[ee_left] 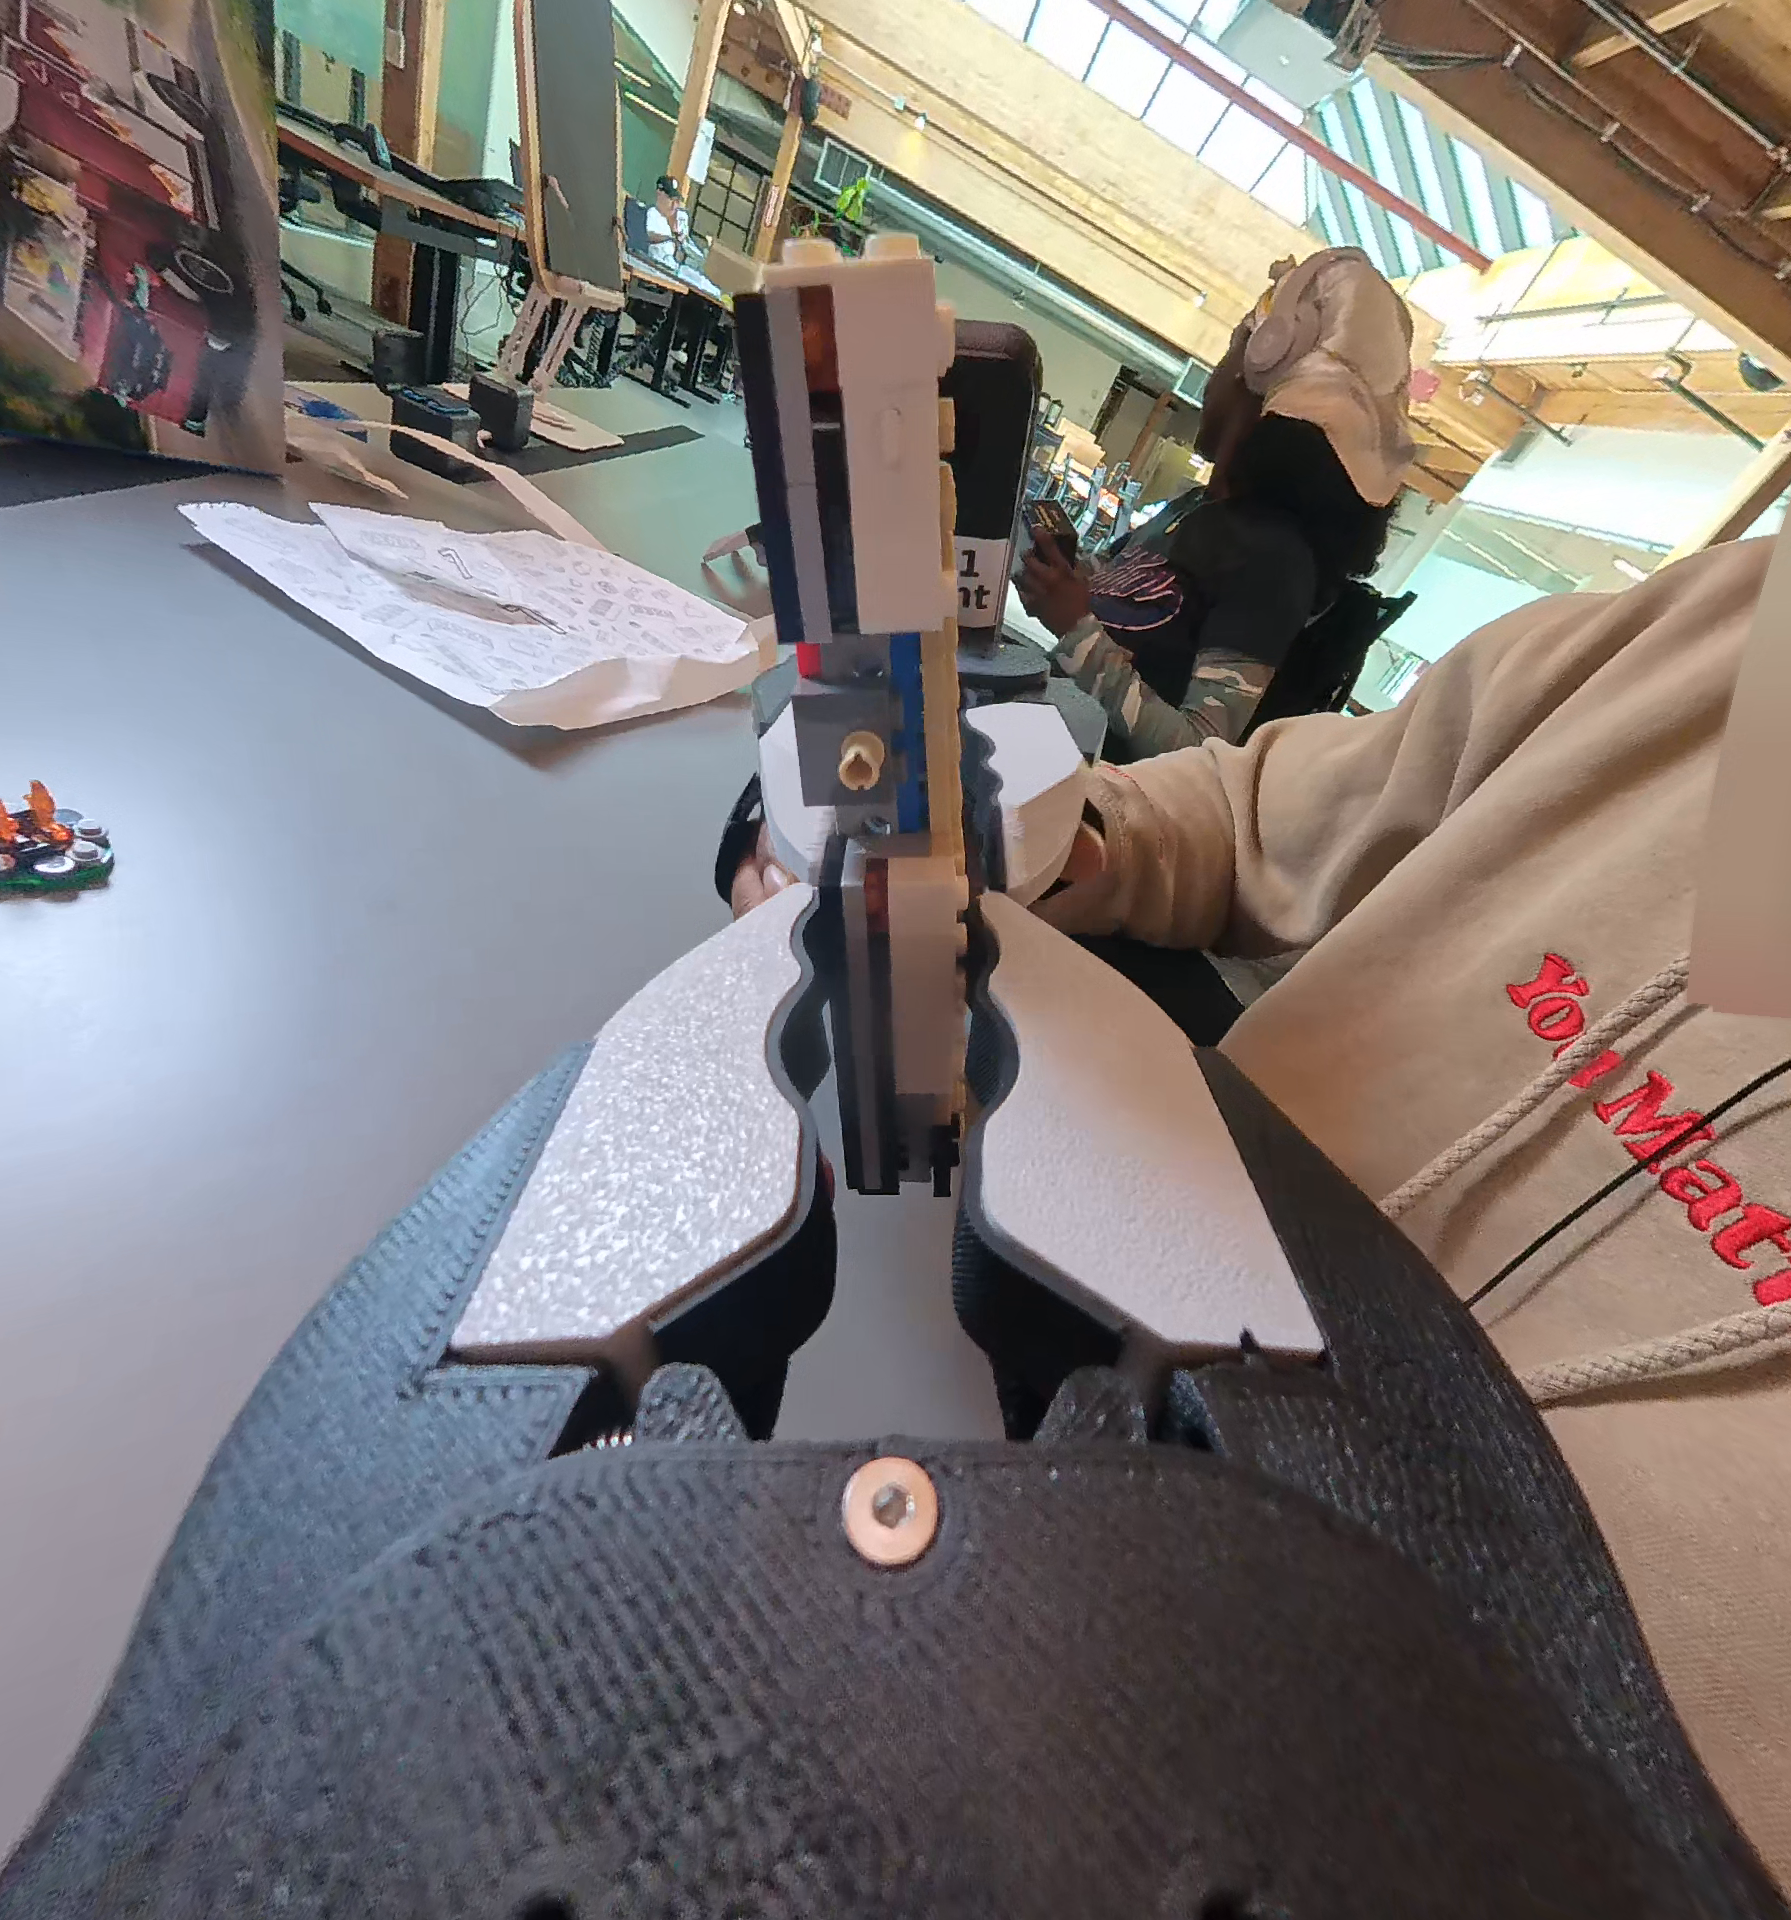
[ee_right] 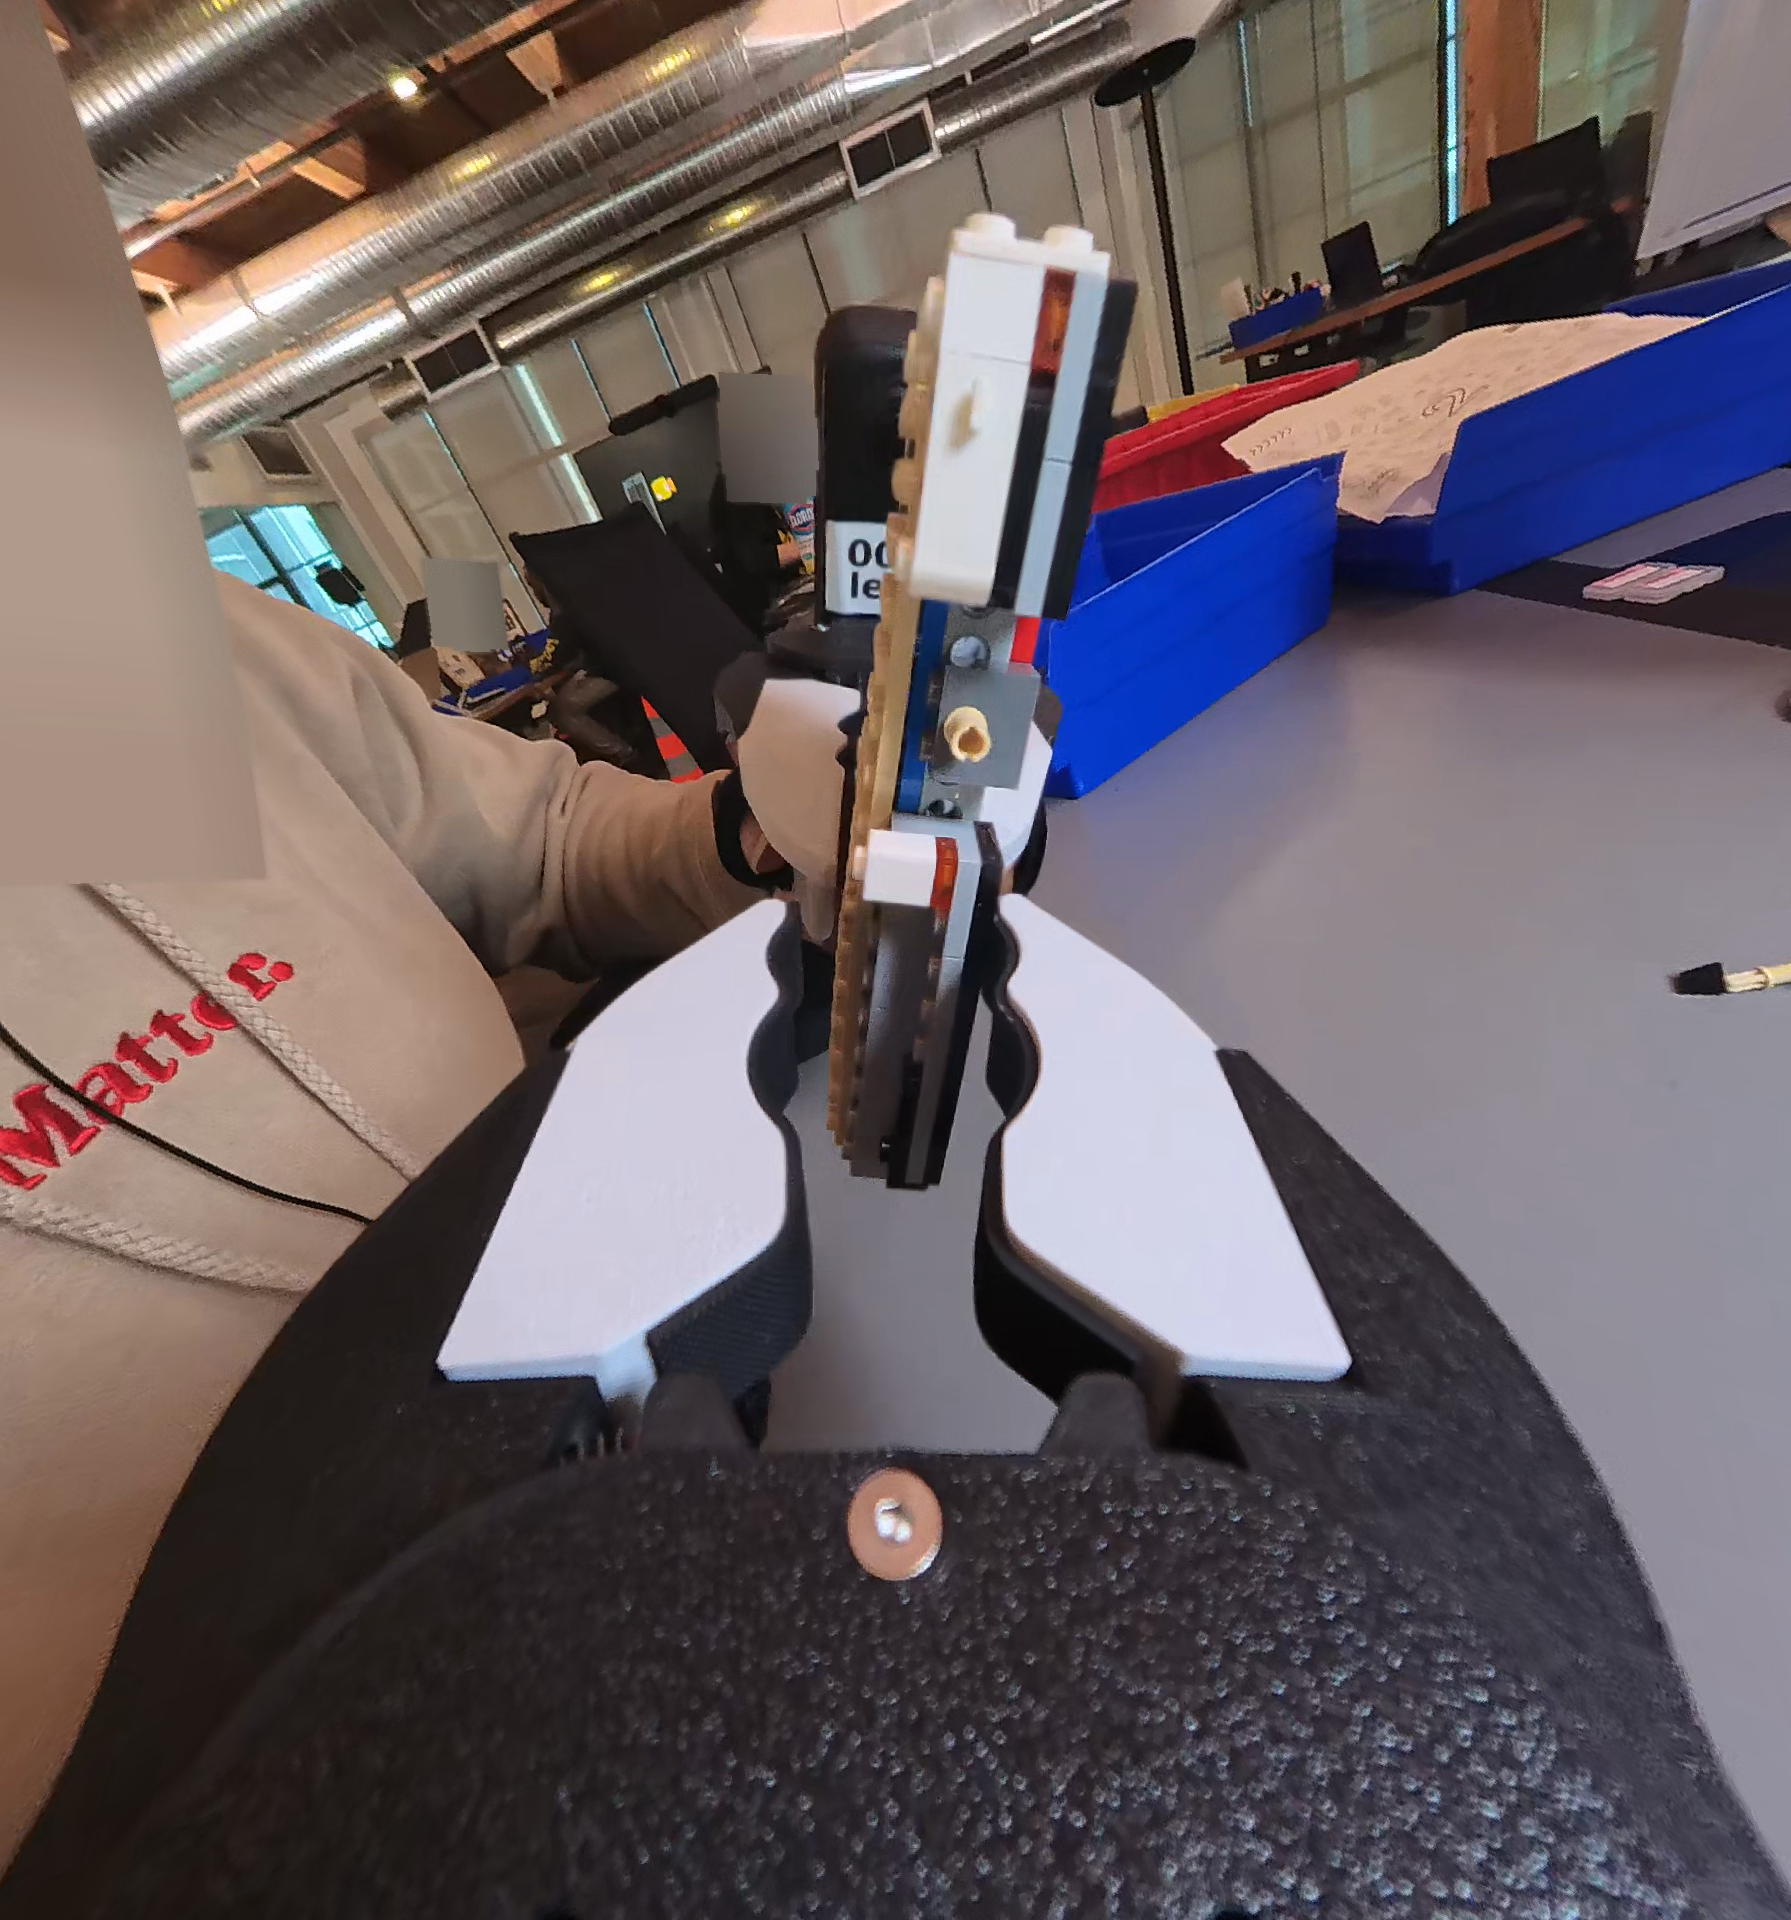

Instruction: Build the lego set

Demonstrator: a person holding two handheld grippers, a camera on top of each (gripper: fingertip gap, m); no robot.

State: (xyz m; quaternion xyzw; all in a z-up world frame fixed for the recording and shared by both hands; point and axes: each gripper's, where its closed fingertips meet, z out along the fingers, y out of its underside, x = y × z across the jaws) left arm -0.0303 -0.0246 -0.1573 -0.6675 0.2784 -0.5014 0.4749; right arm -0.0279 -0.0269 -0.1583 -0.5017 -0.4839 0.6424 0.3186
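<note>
The left tool (ee_left: 896,997) clamps both pads on one brick model (ee_left: 860,468), a flat slab of tan, blue, grey and white bricks held above the grey bench (ee_left: 299,987), its long axis running straight away from the tool. The right tool (ee_right: 896,997) stands wider, its left pad clear of the same model (ee_right: 984,436). Three bins (ee_right: 1213,582), two blue and one red, sit beyond.
</note>
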